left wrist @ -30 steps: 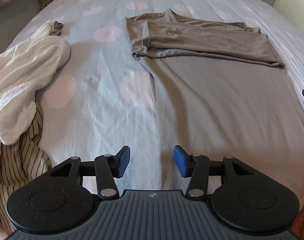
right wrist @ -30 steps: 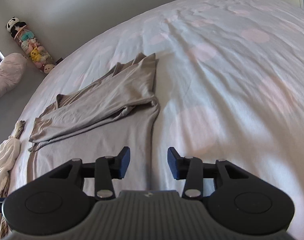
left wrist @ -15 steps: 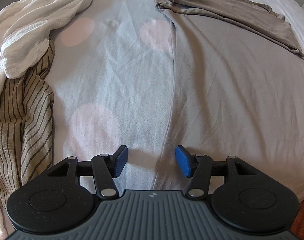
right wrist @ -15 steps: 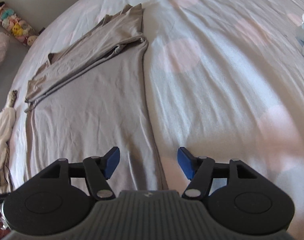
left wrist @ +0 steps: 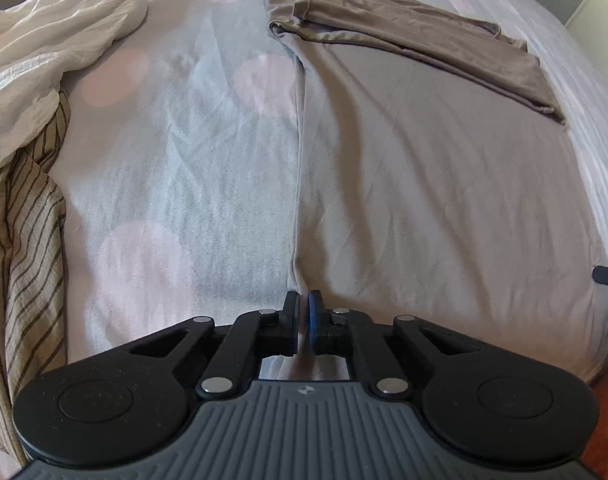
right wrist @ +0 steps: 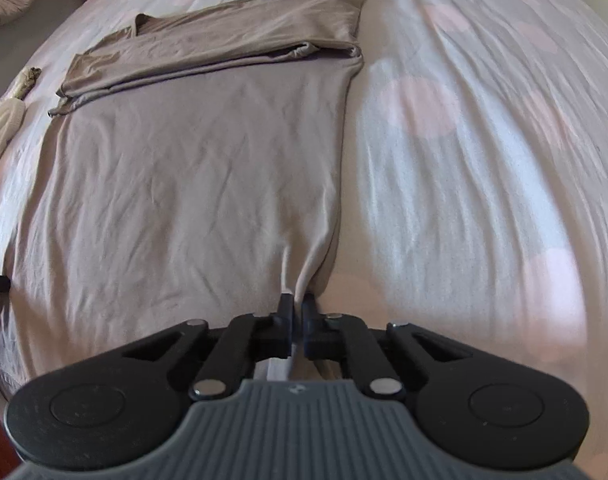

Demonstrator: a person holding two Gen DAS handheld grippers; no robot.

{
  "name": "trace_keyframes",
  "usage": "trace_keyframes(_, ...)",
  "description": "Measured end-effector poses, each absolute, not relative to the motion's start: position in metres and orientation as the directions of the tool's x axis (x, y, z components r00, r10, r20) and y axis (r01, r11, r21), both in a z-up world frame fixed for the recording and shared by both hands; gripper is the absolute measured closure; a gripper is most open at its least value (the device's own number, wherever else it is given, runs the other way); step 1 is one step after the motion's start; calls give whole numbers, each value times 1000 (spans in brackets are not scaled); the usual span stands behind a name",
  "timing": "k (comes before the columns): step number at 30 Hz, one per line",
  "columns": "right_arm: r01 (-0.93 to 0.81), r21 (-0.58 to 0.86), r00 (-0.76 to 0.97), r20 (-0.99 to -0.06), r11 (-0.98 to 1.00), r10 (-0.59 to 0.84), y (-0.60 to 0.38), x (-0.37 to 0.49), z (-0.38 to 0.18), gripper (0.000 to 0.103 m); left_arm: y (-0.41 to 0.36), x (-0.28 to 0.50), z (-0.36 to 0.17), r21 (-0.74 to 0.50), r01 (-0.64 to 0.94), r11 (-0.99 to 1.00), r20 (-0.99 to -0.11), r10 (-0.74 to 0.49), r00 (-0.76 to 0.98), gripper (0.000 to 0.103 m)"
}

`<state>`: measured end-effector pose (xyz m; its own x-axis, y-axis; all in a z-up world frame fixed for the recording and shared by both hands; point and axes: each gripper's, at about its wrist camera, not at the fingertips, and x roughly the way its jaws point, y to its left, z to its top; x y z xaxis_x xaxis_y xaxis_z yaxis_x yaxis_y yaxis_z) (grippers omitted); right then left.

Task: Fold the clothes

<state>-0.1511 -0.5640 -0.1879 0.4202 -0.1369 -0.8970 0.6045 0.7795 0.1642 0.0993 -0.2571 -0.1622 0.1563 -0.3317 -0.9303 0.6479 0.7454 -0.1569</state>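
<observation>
Taupe long-sleeved top (left wrist: 444, 168) is laid flat on the bedsheet (left wrist: 175, 168), body spread out, both sleeves already folded across the far end near the shoulders. Near hem lies at the edge of the bed closest to the cameras.

Left gripper (left wrist: 303, 318): jaws have just been closing and are now pressed together on the garment's left hem corner; a thin fold of cloth is seen pinched between the blue pads. Right gripper (right wrist: 297, 316): jaws have likewise just been closing and now pinch the right hem corner, where the fabric is gathered into a small raised pleat running up from the pads.

Step in hand, as judged: both hem corners are secured for a lengthwise fold, hem carried up toward the sleeves.

Notes on doing it well:
- Both layers of the top should be caught at each corner; from these views it cannot be told whether the under layer is held.
- Corners are best lifted together and kept level, with light tension held between them, so the hem stays straight and no slack sags in the middle.
- The pleat at the right corner is likely to travel into the fold unless it is drawn flat first.
- Hem should be set down square to the side seams, just short of or on the folded sleeves, without disturbing them.

Cream garment (left wrist: 51, 52) and striped cloth (left wrist: 27, 240) lie piled to the left, well apart from the top; neither should be snagged.
</observation>
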Motion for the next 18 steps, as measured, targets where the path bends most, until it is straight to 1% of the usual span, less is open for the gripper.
trace_keyframes(3,623,227,492,-858,748,-150,-571,-157,-180,99,-248,106,-156,-228,609,760,-895,-410,177,101)
trace_keyframes(5,641,255,535,-825,724,-183,-575,-163,-175,99,-245,108,-150,-252,595,763,-867,-452,213,101)
trace_keyframes(9,677,245,571,-770,694,-285,-577,-167,-166,100,-237,113,-139,-298,571,765,-802,-525,285,101)
trace_keyframes(11,682,247,583,-752,688,-307,-578,-168,-163,100,-239,116,-137,-280,575,768,-790,-525,316,101)
trace_keyframes(12,684,245,577,-759,687,-304,-579,-166,-165,100,-242,115,-138,-259,584,770,-796,-513,322,101)
trace_keyframes(15,688,228,556,-775,689,-299,-581,-160,-172,99,-253,114,-147,-195,602,774,-840,-448,305,101)
trace_keyframes(17,689,213,525,-806,693,-273,-583,-154,-178,93,-255,115,-156,-178,598,782,-876,-403,267,100)
trace_keyframes(18,695,198,499,-825,691,-265,-583,-151,-182,87,-255,116,-159,-173,592,787,-887,-386,254,99)
